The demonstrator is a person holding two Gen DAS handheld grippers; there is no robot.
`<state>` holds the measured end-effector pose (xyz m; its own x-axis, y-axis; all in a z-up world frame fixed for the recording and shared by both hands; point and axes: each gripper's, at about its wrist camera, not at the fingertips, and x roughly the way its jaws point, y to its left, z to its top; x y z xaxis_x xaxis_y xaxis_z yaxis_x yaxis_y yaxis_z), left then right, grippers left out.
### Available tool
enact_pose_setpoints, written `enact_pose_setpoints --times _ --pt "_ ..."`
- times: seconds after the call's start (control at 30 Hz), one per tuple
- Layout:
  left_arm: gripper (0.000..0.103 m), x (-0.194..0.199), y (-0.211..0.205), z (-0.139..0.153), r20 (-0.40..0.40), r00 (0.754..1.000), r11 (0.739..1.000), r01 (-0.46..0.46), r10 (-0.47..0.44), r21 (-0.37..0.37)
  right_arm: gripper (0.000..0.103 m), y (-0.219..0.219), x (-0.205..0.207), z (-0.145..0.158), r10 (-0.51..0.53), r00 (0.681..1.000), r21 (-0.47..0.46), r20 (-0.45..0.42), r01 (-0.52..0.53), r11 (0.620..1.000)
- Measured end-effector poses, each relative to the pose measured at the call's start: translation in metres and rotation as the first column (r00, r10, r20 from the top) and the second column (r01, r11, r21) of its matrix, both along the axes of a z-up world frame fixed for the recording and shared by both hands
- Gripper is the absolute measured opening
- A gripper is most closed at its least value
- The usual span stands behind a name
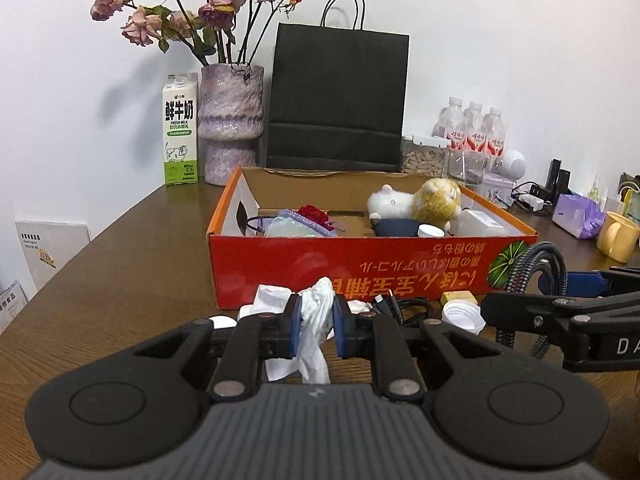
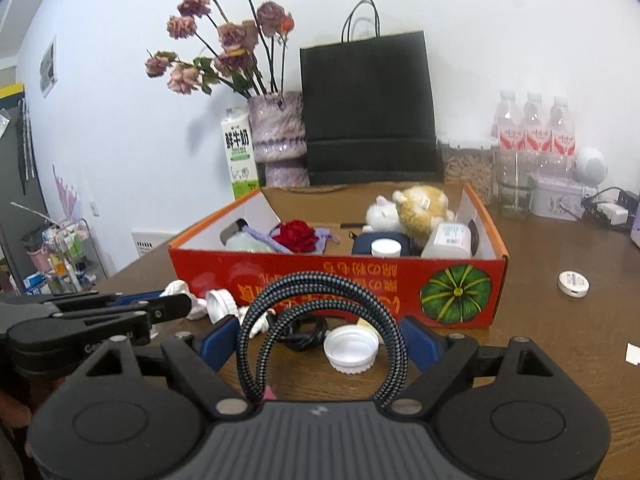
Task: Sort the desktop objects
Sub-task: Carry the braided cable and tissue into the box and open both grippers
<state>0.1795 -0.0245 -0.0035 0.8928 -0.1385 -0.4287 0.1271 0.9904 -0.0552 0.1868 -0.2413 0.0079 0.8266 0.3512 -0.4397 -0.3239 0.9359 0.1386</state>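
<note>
Pinching the tissue [image 1: 316,320] in our left gripper [image 1: 314,330], we hold it just short of the box [image 1: 360,264], straight ahead. Our right gripper [image 2: 320,340] stands wide open, the braided cable [image 2: 320,320] looping between its fingers, seemingly unclamped.

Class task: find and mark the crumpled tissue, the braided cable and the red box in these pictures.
Tissue [image 1: 316,322], left wrist view, the crumpled part between the fingers.
Cable [image 2: 322,280], right wrist view, top of its braided loop.
Red box [image 1: 360,276], left wrist view, its printed front wall.
</note>
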Motion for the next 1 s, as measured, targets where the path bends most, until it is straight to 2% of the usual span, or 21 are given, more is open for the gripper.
enact_pose_setpoints --times 0.33,0.57,0.77,1.0 --pt "0.017 -0.002 -0.008 0.016 0.049 0.999 1.0 0.013 -0.012 -0.007 0.086 -0.005 -0.004 0.02 -0.012 0.998 0.034 0.065 0.01 0.999" --pt "0.017 0.006 -0.017 0.047 0.141 0.989 0.999 0.031 -0.033 0.022 0.086 -0.001 0.008 0.049 -0.017 0.992 0.03 0.122 0.014 0.999" --pt "0.017 0.027 -0.022 0.067 0.196 0.98 0.999 0.018 -0.026 0.04 0.086 0.007 0.033 0.072 -0.027 0.986 0.013 0.167 0.025 1.0" --pt "0.017 0.069 -0.015 0.069 0.19 0.982 1.0 -0.017 0.012 0.026 0.086 0.019 0.079 0.078 -0.056 0.987 0.018 0.149 0.054 0.998"
